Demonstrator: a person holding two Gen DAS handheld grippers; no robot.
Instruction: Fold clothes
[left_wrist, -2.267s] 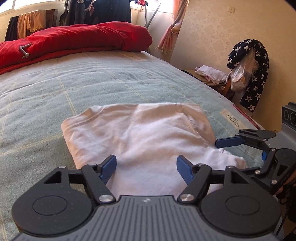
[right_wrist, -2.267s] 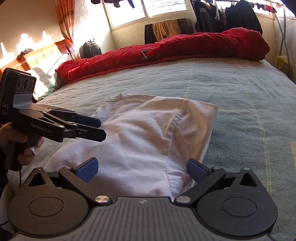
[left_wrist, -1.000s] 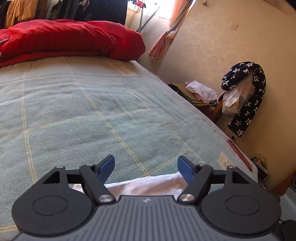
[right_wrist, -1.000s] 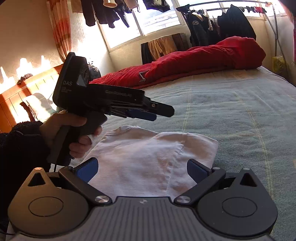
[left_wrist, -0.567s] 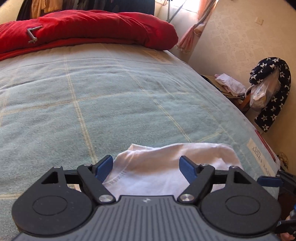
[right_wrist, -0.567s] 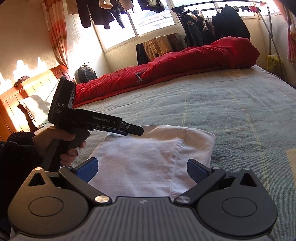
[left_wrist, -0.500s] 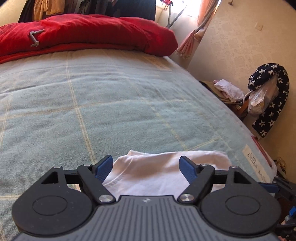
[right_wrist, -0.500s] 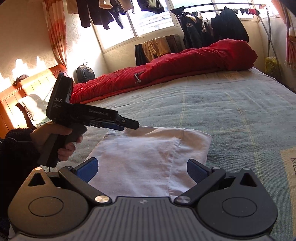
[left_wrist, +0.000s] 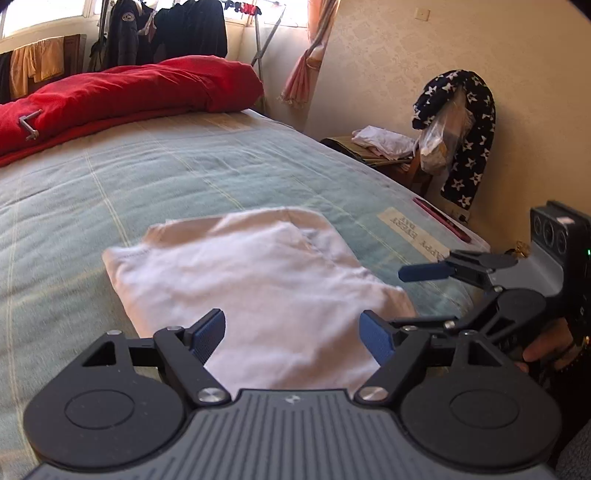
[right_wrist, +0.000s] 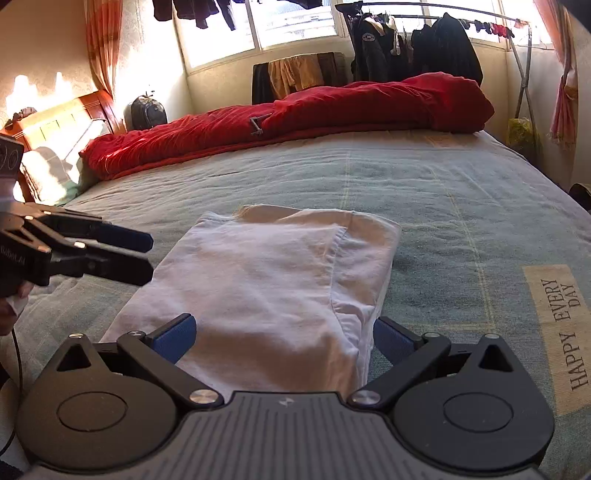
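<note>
I am seeing one white garment (left_wrist: 255, 280), already folded into a long rectangle, lying flat on the bed (left_wrist: 184, 177) near its front edge. Its long axis is running away from me, toward the red quilt (left_wrist: 122, 96). Both tongs are hovering over the near short end: the left tongs (left_wrist: 293, 334) over the left part, the right tongs (right_wrist: 284, 332) over the right part, about equally near. Both are standing apart and are holding nothing. I am counting one garment, two tongs, one quilt. I am judging the next fold goes end to end.
</note>
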